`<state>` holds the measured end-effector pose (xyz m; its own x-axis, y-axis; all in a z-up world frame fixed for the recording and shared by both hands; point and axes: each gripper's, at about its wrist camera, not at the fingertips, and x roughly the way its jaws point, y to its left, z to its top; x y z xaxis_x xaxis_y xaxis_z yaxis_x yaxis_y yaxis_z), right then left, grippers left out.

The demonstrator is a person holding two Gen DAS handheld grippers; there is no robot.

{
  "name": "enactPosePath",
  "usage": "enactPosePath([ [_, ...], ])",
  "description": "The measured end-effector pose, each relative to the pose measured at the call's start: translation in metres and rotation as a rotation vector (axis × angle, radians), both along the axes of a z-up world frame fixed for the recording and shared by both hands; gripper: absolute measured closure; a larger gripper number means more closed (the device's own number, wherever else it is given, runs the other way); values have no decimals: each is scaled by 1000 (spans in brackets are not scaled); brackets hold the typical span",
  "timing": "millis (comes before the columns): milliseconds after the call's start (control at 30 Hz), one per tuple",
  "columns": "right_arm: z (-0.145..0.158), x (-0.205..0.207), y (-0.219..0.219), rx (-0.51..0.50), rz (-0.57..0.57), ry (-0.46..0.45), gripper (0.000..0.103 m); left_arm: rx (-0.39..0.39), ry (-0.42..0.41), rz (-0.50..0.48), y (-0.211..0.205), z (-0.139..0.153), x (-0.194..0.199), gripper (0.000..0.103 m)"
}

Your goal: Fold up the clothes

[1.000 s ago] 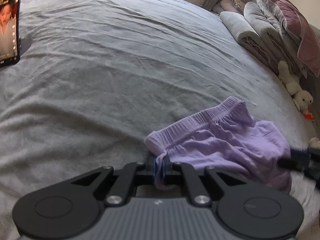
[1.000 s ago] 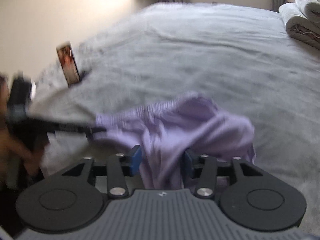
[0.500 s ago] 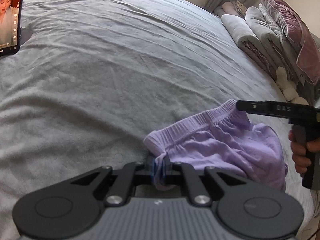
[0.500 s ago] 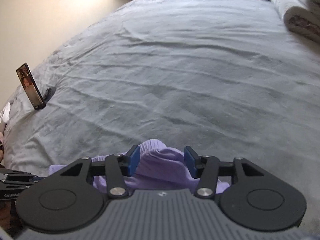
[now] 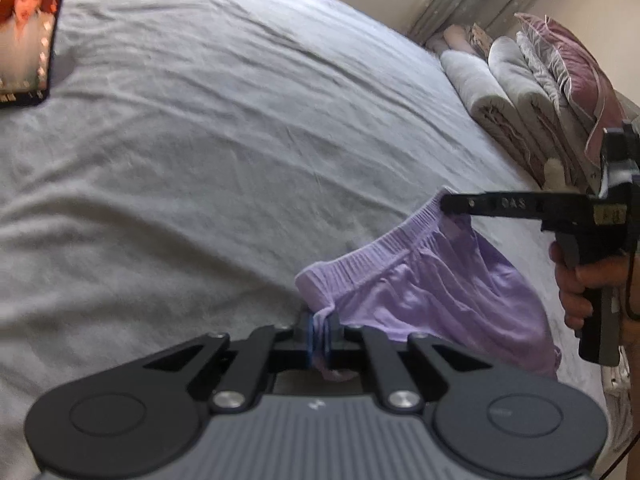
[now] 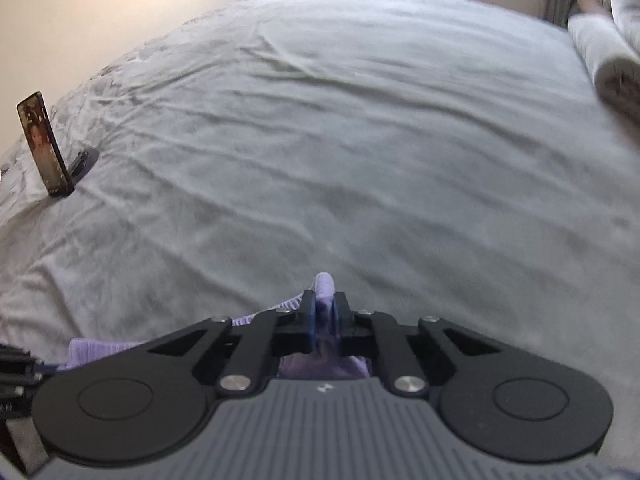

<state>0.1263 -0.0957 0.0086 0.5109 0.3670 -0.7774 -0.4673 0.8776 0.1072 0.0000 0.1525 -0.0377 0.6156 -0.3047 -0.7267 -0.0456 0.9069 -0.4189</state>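
A pair of light purple shorts point(image 5: 432, 292) hangs stretched by its ribbed waistband just above the grey bed point(image 5: 200, 160). My left gripper point(image 5: 319, 328) is shut on the waistband's near end. The right gripper point(image 5: 448, 203), held by a hand point(image 5: 576, 292), reaches in from the right to the far end of the waistband. In the right wrist view my right gripper point(image 6: 325, 312) is closing its jaws, and its blue pads press on a bunch of the purple shorts point(image 6: 324, 284). The rest of the garment is hidden beneath that gripper's body.
A phone point(image 5: 24, 32) with a lit screen stands propped on the bed at the left point(image 6: 42, 148). Folded grey blankets point(image 5: 500, 92) and a mauve pillow point(image 5: 572, 68) are stacked along the right side. Wrinkled grey bedding point(image 6: 360, 140) stretches ahead.
The right gripper moved from the shorts' lower right edge to the far waistband end and closed its jaws on the cloth. The left gripper kept its hold; the waistband now stretches between them.
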Motion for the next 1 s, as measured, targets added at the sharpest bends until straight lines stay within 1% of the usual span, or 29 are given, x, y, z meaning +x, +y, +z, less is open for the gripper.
enactPosePath([
  [233,14,18,56,3,31,-85,93,-8,-35,112,41,9,5,99],
  [433,19,36,106,35,45,-120,93,11,-61,222,73,13,15,99],
  [533,18,46,129,56,35,-126,93,26,-78,275,86,14,19,99],
  [633,15,56,152,59,32,-127,93,49,-91,321,97,14,23,99],
  [733,7,62,169,55,40,-119,93,45,-77,348,107,11,26,99],
  [933,-18,69,187,9,32,-85,92,53,-23,355,111,-4,33,98],
  [1000,-28,70,189,-14,29,-78,91,61,-20,351,110,-5,34,95],
])
